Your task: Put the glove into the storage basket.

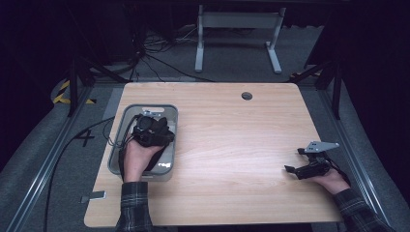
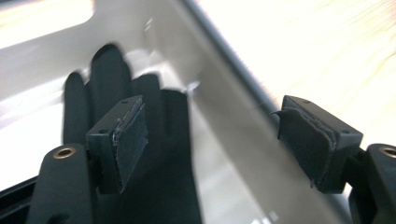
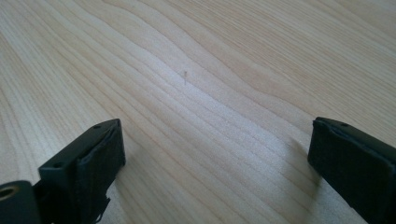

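One limp black glove (image 2: pixel 154 154), grey tray (image 2: pixel 233 116)

We are in a dark lab: a wooden table (image 1: pixel 232 145), cables on the floor (image 1: pixel 154 58), metal frame rails (image 1: pixel 43 164).

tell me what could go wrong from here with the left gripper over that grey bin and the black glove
1. The left gripper is open with its jaws above the black glove lying in the grey bin; a careless lift might snag the fabric and drag it out.
2. One pad sits close over the bin's wall, so it could bump and shift the bin.
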A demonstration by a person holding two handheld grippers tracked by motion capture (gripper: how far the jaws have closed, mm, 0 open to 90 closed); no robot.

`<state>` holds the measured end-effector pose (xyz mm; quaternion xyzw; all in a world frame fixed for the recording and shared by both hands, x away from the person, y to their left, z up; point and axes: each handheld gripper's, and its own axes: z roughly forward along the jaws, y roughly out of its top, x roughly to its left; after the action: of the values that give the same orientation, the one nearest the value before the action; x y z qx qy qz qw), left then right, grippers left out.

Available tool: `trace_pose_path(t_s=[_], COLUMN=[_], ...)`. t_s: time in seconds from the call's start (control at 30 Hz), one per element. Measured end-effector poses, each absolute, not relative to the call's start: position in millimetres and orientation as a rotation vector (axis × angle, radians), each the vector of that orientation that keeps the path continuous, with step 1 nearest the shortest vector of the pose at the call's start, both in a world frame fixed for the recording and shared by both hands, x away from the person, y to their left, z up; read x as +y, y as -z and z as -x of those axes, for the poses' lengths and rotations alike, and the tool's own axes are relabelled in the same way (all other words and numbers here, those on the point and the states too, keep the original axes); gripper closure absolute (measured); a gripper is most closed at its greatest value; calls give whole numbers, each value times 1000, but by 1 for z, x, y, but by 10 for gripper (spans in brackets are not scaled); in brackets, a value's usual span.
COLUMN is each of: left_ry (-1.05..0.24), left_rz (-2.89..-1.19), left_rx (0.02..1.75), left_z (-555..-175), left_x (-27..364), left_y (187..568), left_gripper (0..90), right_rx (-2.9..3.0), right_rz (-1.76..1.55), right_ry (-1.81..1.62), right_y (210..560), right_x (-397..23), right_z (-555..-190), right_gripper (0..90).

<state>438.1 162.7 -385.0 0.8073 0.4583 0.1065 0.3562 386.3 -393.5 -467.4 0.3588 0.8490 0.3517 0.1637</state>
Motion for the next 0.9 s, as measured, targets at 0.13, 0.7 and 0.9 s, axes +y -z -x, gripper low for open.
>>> trace_pose_path(t_s=[0.13,0.7,0.9], left_ry=[-260,-222,-188], left_rz=[-2063,-2112,-2156], left_rx=[1125,939,877], left_z=[-435,-427,-425], left_x=[152,93,65], left_y=[377,366,371], left_gripper=[237,200,180], right_rx=[2420,2420,2421], right_rz=[-1023,-1022,-1022], right_ry=[-1003,-1003,-1003], right_y=[467,467,467], right_x=[-394,-394,-394], right_z=[-386,-386,-386], right_gripper=[43,43,43])
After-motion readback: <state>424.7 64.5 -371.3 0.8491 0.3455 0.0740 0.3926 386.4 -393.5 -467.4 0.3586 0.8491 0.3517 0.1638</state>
